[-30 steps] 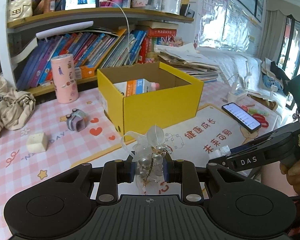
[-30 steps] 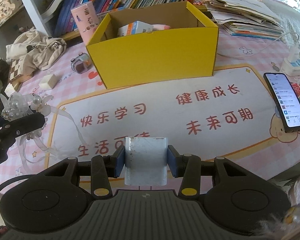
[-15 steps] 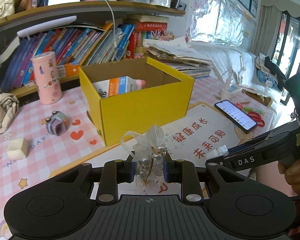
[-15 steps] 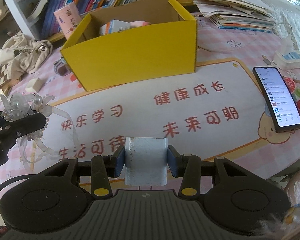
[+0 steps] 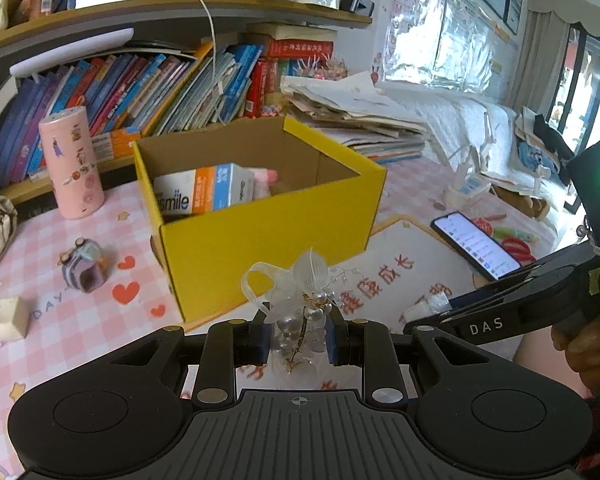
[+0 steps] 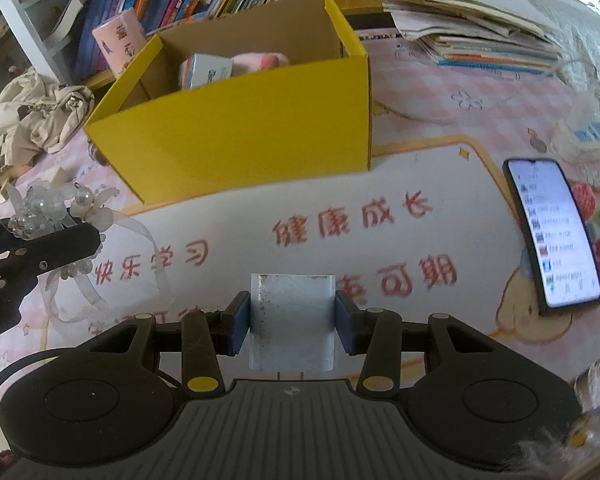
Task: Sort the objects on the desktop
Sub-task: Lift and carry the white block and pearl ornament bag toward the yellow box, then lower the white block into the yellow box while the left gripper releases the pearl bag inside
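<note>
My left gripper [image 5: 296, 338] is shut on a pearl-and-ribbon flower ornament [image 5: 302, 292], held above the desk mat just in front of the yellow cardboard box [image 5: 268, 248]. In the right wrist view the same ornament [image 6: 52, 212] shows at the left edge. My right gripper [image 6: 293, 322] is shut on a white charger block [image 6: 292, 320], over the mat a little short of the yellow box [image 6: 240, 136]. Inside the box lie a white-and-orange carton [image 5: 204, 192] and something pink [image 6: 260, 62].
A phone [image 6: 552, 232] with its screen lit lies on the mat to the right. A pink cylinder [image 5: 72, 164], a small purple toy [image 5: 85, 266] and a white cube [image 5: 8, 318] sit left of the box. Bookshelves and paper stacks [image 5: 356, 120] stand behind.
Both grippers have moved toward the yellow box with their objects still held; the box now looks nearer and larger in both views.
</note>
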Tool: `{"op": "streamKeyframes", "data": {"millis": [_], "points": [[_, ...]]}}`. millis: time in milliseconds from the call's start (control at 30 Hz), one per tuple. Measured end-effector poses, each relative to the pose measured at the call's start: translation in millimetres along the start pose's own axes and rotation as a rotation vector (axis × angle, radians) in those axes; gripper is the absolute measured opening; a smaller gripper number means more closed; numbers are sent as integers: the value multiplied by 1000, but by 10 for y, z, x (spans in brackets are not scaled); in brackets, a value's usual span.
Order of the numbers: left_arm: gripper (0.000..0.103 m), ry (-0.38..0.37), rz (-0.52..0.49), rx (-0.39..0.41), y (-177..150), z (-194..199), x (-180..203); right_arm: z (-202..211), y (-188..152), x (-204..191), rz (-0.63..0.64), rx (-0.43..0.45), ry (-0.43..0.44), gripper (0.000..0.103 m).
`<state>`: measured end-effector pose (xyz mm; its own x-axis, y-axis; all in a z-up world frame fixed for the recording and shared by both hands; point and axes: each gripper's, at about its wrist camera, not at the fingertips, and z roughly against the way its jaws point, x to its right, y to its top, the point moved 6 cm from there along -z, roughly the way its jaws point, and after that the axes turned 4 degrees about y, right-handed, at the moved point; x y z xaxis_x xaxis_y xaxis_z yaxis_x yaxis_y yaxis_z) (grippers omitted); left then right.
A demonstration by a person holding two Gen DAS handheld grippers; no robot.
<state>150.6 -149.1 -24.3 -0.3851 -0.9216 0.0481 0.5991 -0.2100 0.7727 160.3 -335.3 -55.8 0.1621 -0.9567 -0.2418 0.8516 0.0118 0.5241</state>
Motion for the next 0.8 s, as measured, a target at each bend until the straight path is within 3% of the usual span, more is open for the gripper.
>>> {"op": "streamKeyframes", "data": {"millis": [400,800], "points": [[24,84,33,89,458,-26,70,12,610,35,122,70,110,42],[24,207,-14,212,1123,-54,-5,133,1464,-220,278,218,237,42]]}}
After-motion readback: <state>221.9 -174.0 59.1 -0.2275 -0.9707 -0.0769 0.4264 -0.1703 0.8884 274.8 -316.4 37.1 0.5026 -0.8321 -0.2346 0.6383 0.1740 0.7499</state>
